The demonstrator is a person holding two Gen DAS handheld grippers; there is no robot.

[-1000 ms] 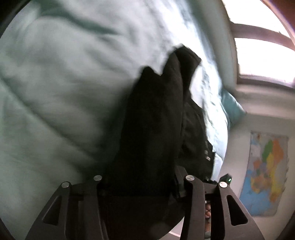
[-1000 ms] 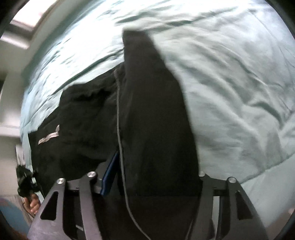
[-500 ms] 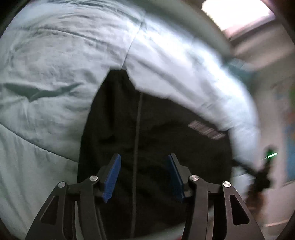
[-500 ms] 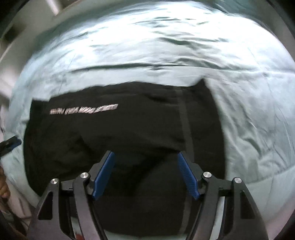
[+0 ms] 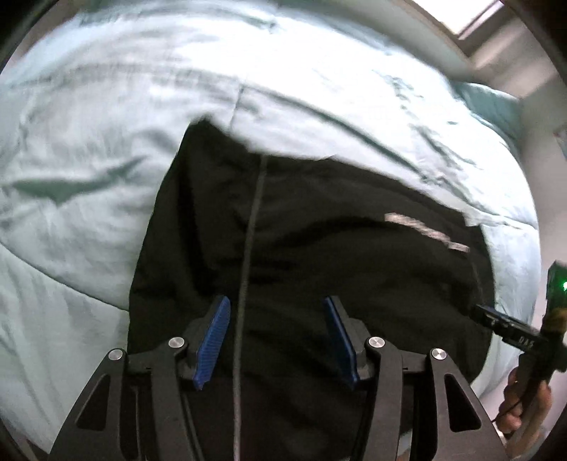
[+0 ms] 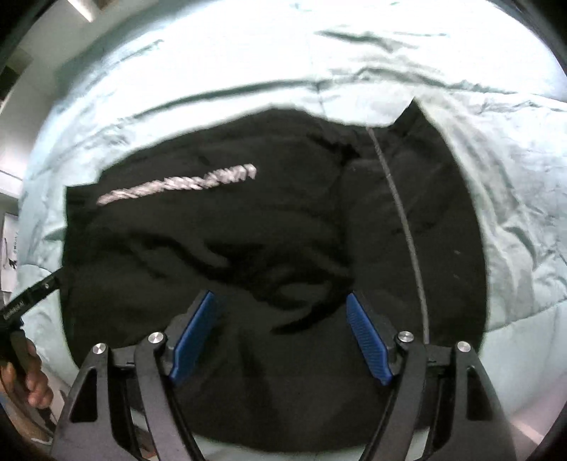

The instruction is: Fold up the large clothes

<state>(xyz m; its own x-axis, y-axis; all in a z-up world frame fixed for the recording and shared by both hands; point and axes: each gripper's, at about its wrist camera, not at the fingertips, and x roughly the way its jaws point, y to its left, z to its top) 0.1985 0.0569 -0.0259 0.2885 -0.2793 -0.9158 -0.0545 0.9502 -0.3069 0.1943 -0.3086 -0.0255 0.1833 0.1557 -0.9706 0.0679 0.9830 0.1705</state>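
Note:
A black garment (image 5: 319, 255) with a grey side stripe and white lettering lies folded on a pale green duvet (image 5: 88, 142). In the right wrist view the same black garment (image 6: 248, 241) shows the lettering at upper left and wrinkles in the middle. My left gripper (image 5: 278, 340) hovers above the cloth, its jaws opening, nothing between the blue pads. My right gripper (image 6: 280, 340) also hangs over the garment, its jaws opening wider, pads clear of the fabric. Each gripper shows at the edge of the other's view, held by a hand.
The pale green duvet (image 6: 514, 177) covers the bed all around the garment. A teal pillow (image 5: 492, 103) lies at the far right corner, a bright window (image 5: 475, 17) above it. A hand (image 6: 32, 376) grips the left tool at lower left.
Both grippers held hanging black cloth a second ago. The cloth has since dropped flat onto the duvet, both pairs of jaws have spread apart, and the grippers have lifted above it.

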